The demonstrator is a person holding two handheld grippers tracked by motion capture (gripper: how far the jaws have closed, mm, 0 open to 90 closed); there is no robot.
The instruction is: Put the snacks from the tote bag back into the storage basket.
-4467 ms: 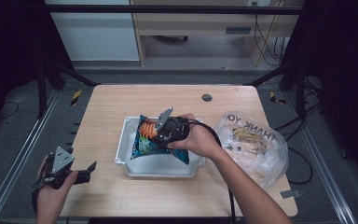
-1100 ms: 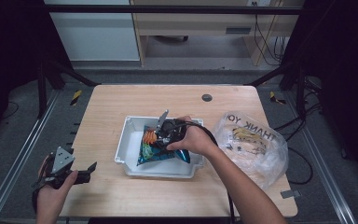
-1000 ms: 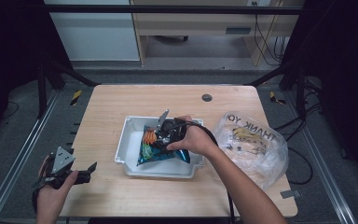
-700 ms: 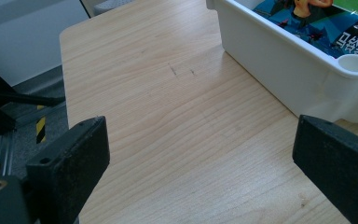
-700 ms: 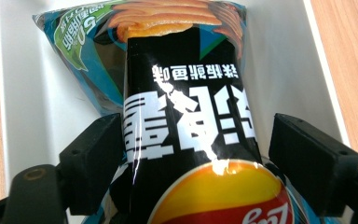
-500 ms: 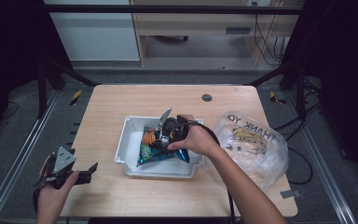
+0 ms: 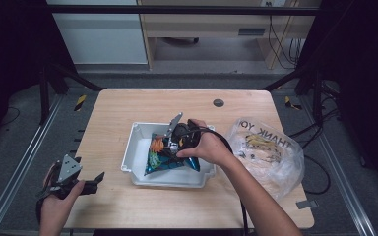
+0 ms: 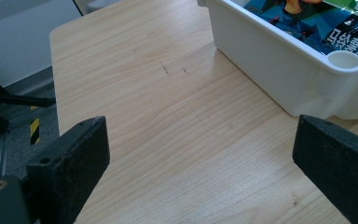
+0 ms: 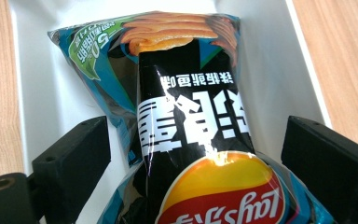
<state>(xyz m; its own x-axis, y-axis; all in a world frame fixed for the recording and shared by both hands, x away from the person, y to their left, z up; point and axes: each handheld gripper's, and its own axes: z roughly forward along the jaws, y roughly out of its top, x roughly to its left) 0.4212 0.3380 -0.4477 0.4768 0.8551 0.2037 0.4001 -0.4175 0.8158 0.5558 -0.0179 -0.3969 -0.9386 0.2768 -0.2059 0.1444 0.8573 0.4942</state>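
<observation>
A blue-and-black chip bag (image 7: 160,158) lies inside the white plastic bin (image 7: 137,162) at the table's middle. My right gripper (image 7: 166,146) hovers just over the bag and points down-left into the bin. In the right gripper view its jaws have just been opening and stand wide on either side of the bag (image 9: 186,107), with the pads off it; the right gripper (image 9: 196,163) is open. My left gripper (image 7: 92,181) rests open near the table's front left corner. In its own view the left gripper (image 8: 200,172) faces bare wood, with the bin's corner (image 8: 279,70) ahead to the right.
A crumpled clear plastic shopping bag (image 7: 268,152) with items inside lies right of the bin, near the table's right edge. A small dark round grommet (image 7: 218,103) sits in the tabletop behind the bin. Bare wood spreads left of the bin (image 8: 168,102).
The chip bag, earlier held tilted over the bin, now lies down inside it. The right hand has shifted only slightly. The left hand has stayed where it was.
</observation>
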